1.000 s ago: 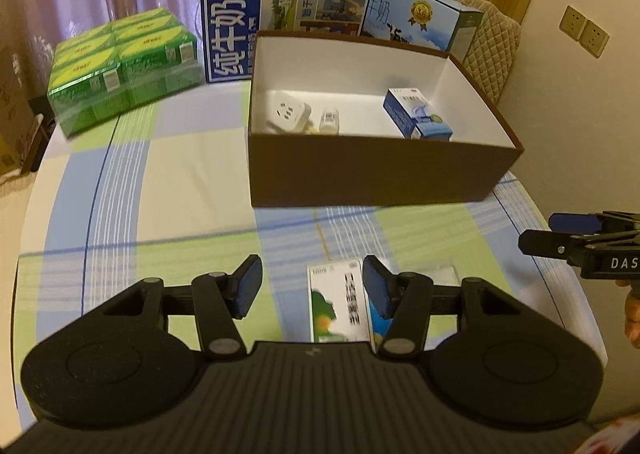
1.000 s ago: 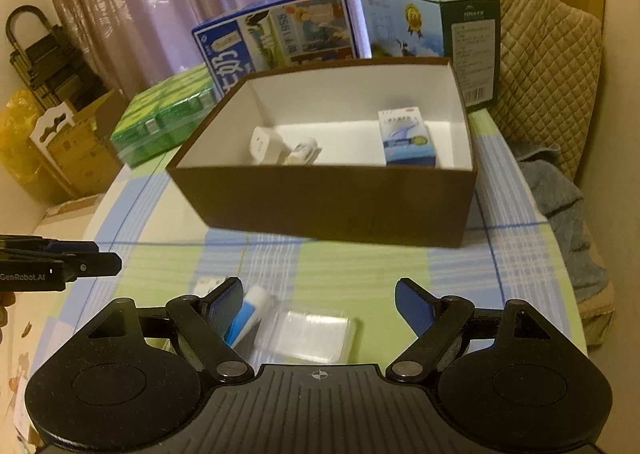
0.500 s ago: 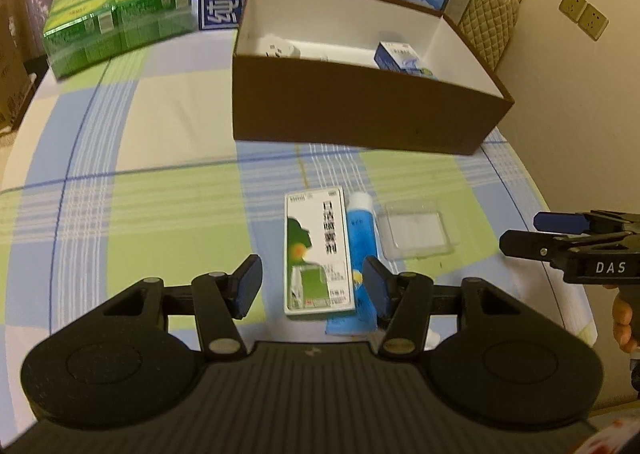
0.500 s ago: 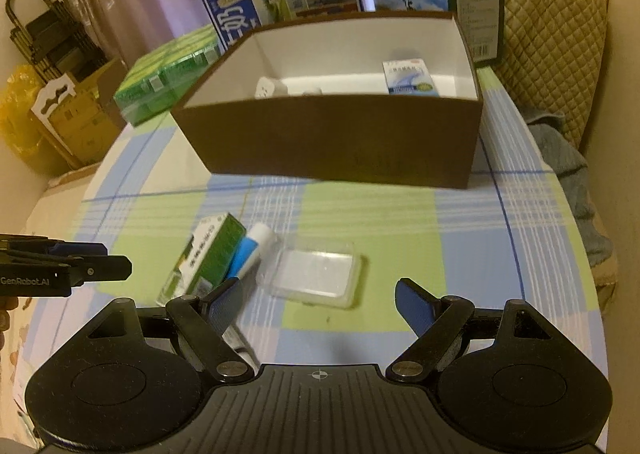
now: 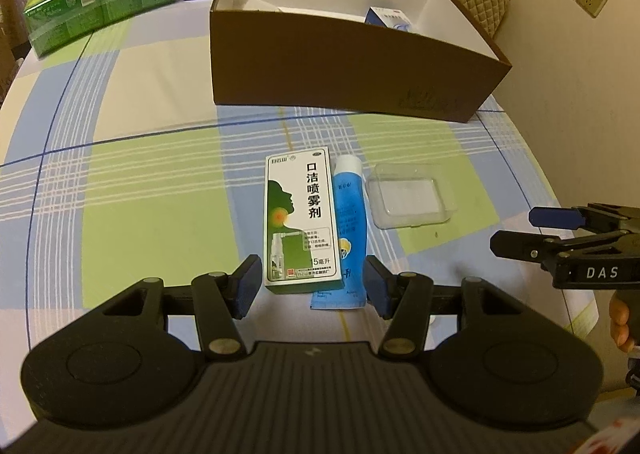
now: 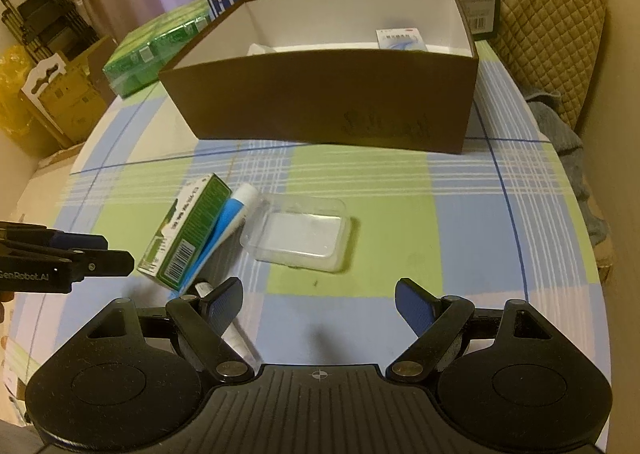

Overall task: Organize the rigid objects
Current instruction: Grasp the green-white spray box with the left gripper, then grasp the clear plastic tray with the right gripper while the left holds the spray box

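Both hand-held grippers had descended and tipped forward over the table's near edge, so the loose items that earlier lay low in each view now sat well up the frame. The left gripper (image 5: pixel 311 283), jaws partly open and empty, straddled the near end of the green-and-white spray box (image 5: pixel 301 219) without touching it. The blue tube (image 5: pixel 349 230) lay against that box, and the clear plastic case (image 5: pixel 410 195) just beside the tube. The right gripper (image 6: pixel 319 302), jaws wide and empty, hovered short of the case. The brown box (image 5: pixel 344 66) stood toward the table's far edge, already holding a small blue carton (image 5: pixel 387 17). Judged from this, pick-up was imminent.
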Action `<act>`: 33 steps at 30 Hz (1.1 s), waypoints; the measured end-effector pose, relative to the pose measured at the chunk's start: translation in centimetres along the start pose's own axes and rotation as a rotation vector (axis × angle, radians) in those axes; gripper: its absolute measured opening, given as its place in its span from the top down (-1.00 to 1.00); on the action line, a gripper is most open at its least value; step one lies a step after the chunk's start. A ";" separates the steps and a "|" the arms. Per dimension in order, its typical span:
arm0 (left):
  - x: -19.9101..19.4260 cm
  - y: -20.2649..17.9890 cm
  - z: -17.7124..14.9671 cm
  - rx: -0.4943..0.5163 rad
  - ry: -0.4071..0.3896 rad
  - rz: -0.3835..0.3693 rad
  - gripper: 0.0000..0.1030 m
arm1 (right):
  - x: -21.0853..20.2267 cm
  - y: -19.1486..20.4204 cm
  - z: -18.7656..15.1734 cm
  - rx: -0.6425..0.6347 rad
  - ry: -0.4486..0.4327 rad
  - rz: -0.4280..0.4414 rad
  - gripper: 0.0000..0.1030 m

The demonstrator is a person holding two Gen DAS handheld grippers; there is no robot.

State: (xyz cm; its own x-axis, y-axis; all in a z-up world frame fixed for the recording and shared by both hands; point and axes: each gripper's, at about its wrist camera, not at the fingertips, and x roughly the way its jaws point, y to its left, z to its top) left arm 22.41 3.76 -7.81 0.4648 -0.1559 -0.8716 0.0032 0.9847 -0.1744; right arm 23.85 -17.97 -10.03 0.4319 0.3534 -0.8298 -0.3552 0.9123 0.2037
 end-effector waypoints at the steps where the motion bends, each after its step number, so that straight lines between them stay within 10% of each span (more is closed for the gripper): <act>1: 0.1 0.0 0.0 0.000 0.004 0.000 -0.01 | 0.1 -0.1 0.0 0.001 0.003 -0.003 -0.56; 33: 6.7 2.2 2.8 -0.025 0.086 -0.027 -0.12 | 2.5 -2.5 0.8 0.076 0.047 -0.058 -0.56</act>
State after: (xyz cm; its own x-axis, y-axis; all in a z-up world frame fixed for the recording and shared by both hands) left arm 27.99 5.08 -12.76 0.3869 -0.1892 -0.9025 -0.0079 0.9780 -0.2085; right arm 26.51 -19.14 -12.21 0.4103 0.2913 -0.8642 -0.2657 0.9447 0.1923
